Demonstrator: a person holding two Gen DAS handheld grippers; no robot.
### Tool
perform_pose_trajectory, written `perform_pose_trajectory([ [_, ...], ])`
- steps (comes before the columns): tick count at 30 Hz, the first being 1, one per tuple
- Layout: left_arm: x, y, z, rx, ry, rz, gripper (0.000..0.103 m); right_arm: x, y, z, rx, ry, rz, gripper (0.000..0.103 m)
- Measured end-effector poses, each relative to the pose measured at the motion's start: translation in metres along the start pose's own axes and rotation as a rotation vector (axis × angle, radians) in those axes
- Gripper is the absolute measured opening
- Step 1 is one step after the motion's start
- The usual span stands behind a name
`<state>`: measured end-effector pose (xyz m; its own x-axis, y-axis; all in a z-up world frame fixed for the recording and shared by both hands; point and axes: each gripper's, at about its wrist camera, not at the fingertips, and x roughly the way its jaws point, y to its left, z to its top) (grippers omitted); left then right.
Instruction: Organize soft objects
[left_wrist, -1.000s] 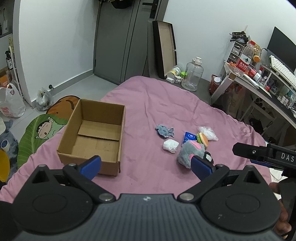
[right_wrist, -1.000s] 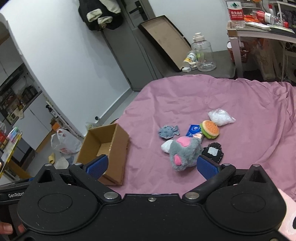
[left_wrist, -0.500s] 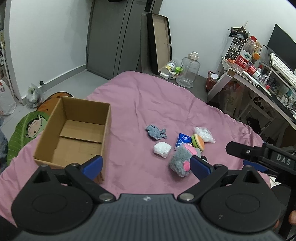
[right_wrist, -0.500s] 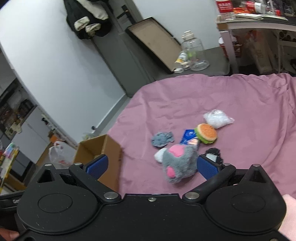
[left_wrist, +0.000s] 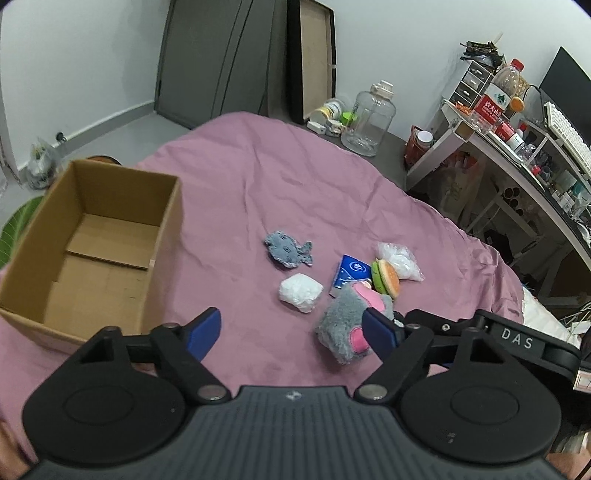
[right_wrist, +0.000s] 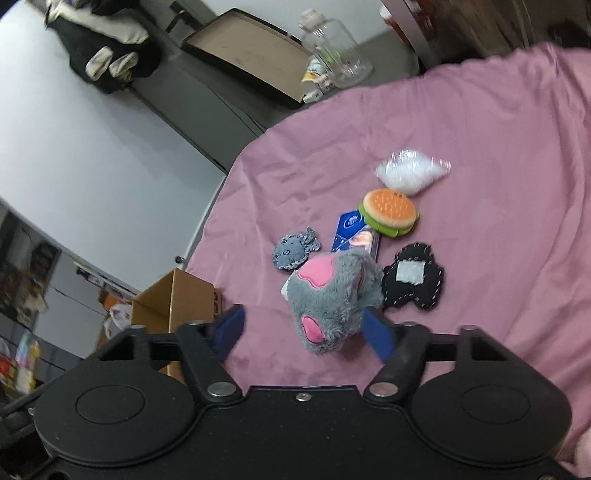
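Observation:
Soft items lie grouped on the pink bedspread (left_wrist: 258, 184): a grey-and-pink plush (left_wrist: 343, 325), a white wad (left_wrist: 300, 292), a grey fish toy (left_wrist: 288, 253), a burger toy (left_wrist: 386, 277), a blue packet (left_wrist: 349, 273) and a white bag (left_wrist: 400, 260). My left gripper (left_wrist: 291, 332) hovers in front of them, jaws closing with only bedspread between them. My right gripper (right_wrist: 303, 332) is low over the plush (right_wrist: 328, 295), jaws closing. The plush sits between the pads, which do not press on it. A black felt piece (right_wrist: 413, 280) lies just right of the plush.
An open, empty cardboard box (left_wrist: 92, 240) stands on the bed's left side, seen also as the box (right_wrist: 177, 299) in the right wrist view. A glass jar (left_wrist: 369, 122) and a flat tray stand on the floor beyond the bed. A cluttered desk (left_wrist: 517, 147) is at the right.
Both grippers have come down and forward toward the pile of soft items. Their jaws have narrowed from wide open. The right gripper has rolled, tilting its view.

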<state>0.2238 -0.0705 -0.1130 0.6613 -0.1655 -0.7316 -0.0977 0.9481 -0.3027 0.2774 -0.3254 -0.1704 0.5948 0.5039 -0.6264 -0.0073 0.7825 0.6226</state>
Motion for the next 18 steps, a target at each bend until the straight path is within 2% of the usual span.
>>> perform_pose_trajectory([
  [5, 0.027, -0.006, -0.001, -0.027, 0.038, -0.038, 0.07, 0.01, -0.012, 0.004, 0.047, -0.018, 0.018, 0.047],
  [10, 0.052, -0.015, 0.0, -0.028, 0.042, -0.068, 0.062, 0.023, -0.023, 0.009, 0.091, -0.009, 0.063, 0.044],
  [15, 0.076, -0.017, 0.005, -0.053, 0.061, -0.097, 0.06, 0.037, -0.031, 0.014, 0.114, -0.006, 0.07, 0.044],
  [18, 0.09, -0.016, 0.007, -0.076, 0.068, -0.106, 0.055, 0.044, -0.039, 0.016, 0.138, -0.003, 0.084, 0.039],
])
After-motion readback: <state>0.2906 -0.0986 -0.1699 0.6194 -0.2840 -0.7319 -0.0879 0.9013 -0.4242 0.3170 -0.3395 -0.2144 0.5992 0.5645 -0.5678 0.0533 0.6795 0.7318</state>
